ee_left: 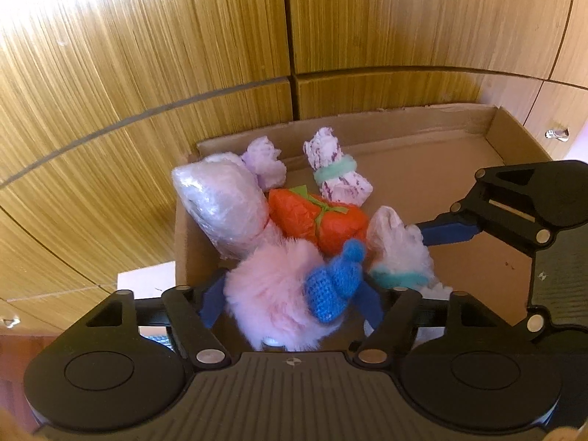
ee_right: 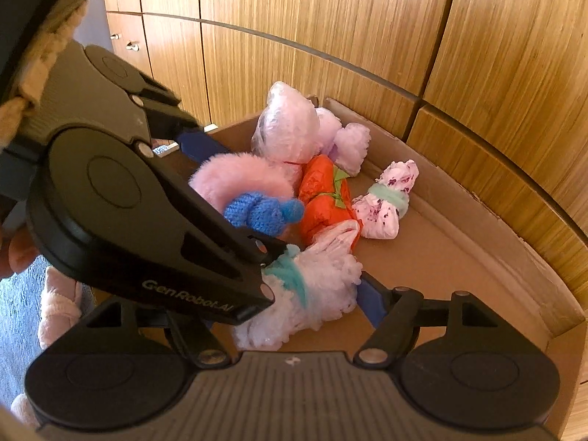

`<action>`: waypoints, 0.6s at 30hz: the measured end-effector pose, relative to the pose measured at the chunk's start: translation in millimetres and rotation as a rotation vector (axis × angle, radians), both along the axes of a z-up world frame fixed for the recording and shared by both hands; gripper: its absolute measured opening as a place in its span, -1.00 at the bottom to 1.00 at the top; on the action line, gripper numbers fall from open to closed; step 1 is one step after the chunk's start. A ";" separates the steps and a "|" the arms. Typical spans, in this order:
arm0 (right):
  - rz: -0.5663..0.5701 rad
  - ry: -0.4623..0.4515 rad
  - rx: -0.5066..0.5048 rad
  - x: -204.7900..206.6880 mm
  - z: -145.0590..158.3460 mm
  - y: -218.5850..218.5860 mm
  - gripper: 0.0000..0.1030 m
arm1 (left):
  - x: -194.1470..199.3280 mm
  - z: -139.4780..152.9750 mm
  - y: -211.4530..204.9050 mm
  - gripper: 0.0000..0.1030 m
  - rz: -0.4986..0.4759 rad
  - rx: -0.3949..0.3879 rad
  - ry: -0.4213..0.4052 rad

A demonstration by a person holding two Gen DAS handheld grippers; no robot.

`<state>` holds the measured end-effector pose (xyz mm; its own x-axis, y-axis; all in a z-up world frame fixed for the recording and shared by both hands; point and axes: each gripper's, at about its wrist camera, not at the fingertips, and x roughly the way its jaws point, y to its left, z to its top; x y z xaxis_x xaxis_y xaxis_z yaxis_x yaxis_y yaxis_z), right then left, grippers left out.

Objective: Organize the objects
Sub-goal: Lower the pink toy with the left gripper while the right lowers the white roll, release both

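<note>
An open cardboard box (ee_left: 404,119) (ee_right: 477,202) holds soft bundles. My left gripper (ee_left: 290,294) is open over its near left corner. A pink fluffy toy (ee_left: 272,294) (ee_right: 235,180) with a blue crochet piece (ee_left: 334,286) (ee_right: 262,211) sits loosely between the blue fingers. My right gripper (ee_right: 294,294) is shut on a white plastic bundle (ee_right: 323,279) (ee_left: 398,246) with a teal band. One of its blue fingers (ee_right: 369,303) lies against the bundle. The left gripper's black body hides the other.
Further in lie an orange bundle (ee_left: 316,217), a purple-spotted bundle (ee_left: 336,172), a plastic-wrapped pink plush (ee_left: 220,202) and a lilac bundle (ee_left: 268,161). Wooden cabinet doors with small knobs (ee_right: 132,47) stand right behind the box. A pink soft thing (ee_right: 58,305) lies on the grey floor at left.
</note>
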<state>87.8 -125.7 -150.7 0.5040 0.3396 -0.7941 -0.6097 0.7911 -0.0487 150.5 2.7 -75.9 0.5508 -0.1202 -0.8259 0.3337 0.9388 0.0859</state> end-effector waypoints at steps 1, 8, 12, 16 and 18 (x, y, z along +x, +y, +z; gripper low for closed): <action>-0.001 -0.002 0.002 -1.1 0.6 -1.5 0.37 | -1.2 2.4 0.2 0.64 0.006 0.002 -0.007; -0.005 -0.006 0.003 -6.0 4.0 -12.6 0.38 | -9.2 14.9 -1.1 0.67 0.010 0.016 -0.033; -0.002 -0.013 0.002 -15.0 7.9 -18.8 0.38 | -11.2 18.2 0.4 0.67 0.013 0.019 -0.034; 0.000 -0.014 -0.002 -20.8 9.5 -27.0 0.38 | -14.3 21.5 0.2 0.67 0.015 0.020 -0.037; -0.005 -0.012 0.004 -23.7 10.7 -32.4 0.38 | -16.4 23.5 1.5 0.67 0.016 0.020 -0.042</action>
<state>64.2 -158.1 -140.0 0.5154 0.3403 -0.7865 -0.6054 0.7941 -0.0531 134.1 4.2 -52.4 0.5869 -0.0945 -0.8041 0.3142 0.9419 0.1186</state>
